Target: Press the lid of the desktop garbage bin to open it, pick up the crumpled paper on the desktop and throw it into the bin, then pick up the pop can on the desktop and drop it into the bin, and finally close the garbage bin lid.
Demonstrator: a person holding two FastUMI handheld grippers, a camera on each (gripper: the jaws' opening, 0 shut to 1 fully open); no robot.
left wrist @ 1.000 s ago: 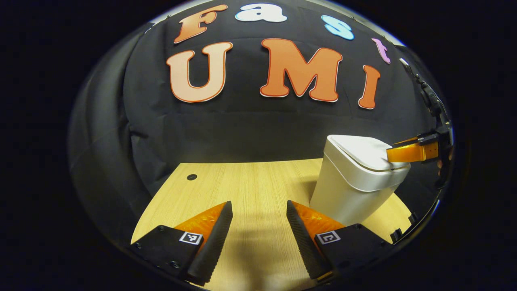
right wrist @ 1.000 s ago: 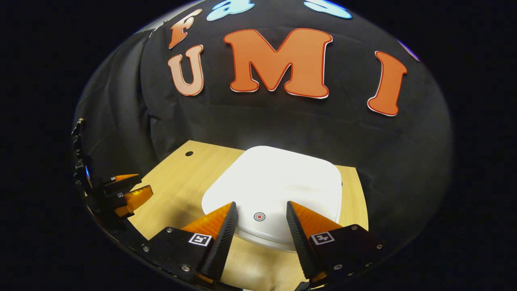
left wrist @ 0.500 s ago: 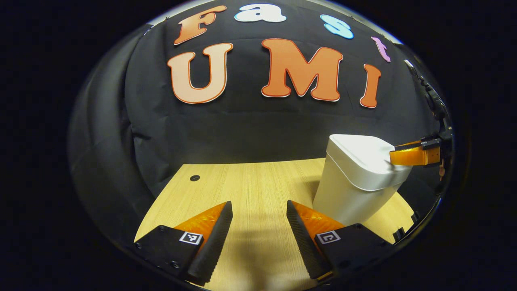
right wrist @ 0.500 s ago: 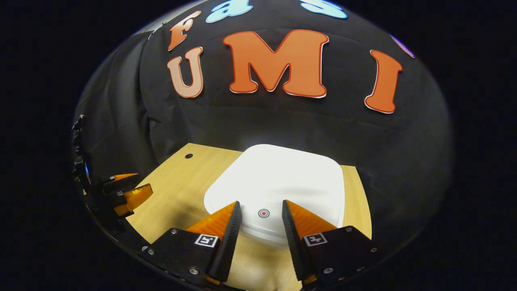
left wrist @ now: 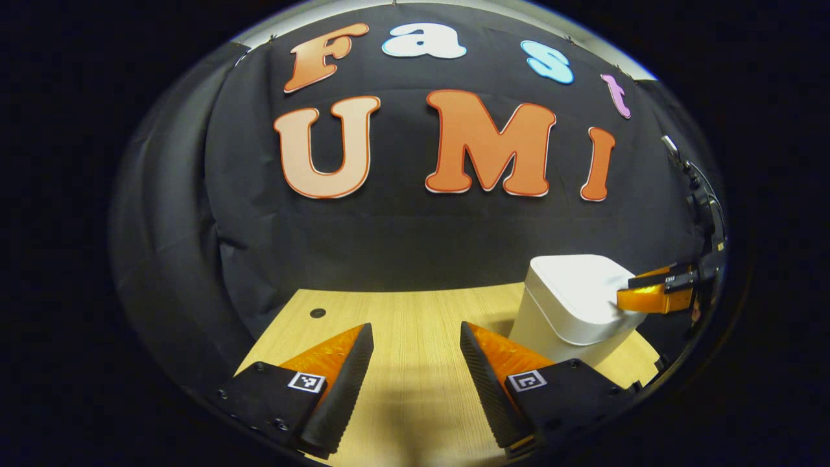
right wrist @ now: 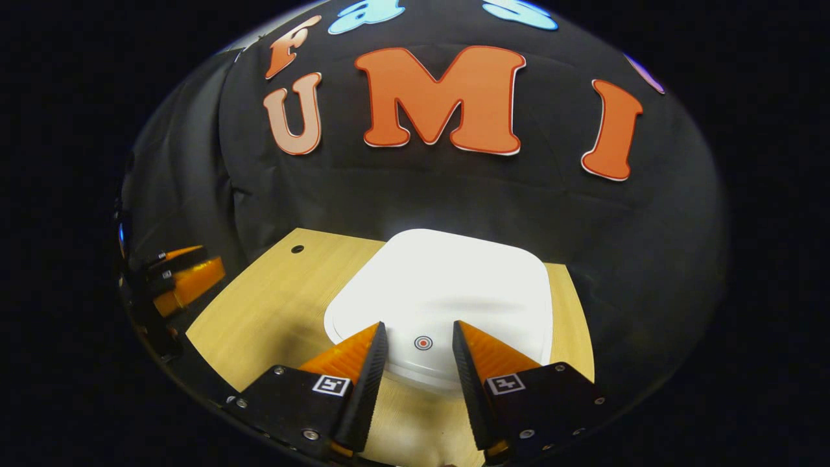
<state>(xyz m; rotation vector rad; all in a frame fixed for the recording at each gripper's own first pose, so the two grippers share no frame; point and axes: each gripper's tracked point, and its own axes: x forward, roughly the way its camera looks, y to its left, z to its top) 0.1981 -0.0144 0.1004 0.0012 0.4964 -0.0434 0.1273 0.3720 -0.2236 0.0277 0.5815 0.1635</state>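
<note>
Black cloth wall (left wrist: 402,240) hangs behind and wraps round the left side, creased in loose vertical folds, closing off the booth. Light wood-grain worktop (left wrist: 415,337) runs up to the cloth, with a small round dark hole (left wrist: 318,312) near its far left corner. Light falls from above; soft shadows lie on the wood.

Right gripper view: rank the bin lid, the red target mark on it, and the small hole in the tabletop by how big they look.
1. bin lid, largest.
2 and 3. red target mark and hole look similar; the hole lies farther away, so unranked.
</note>
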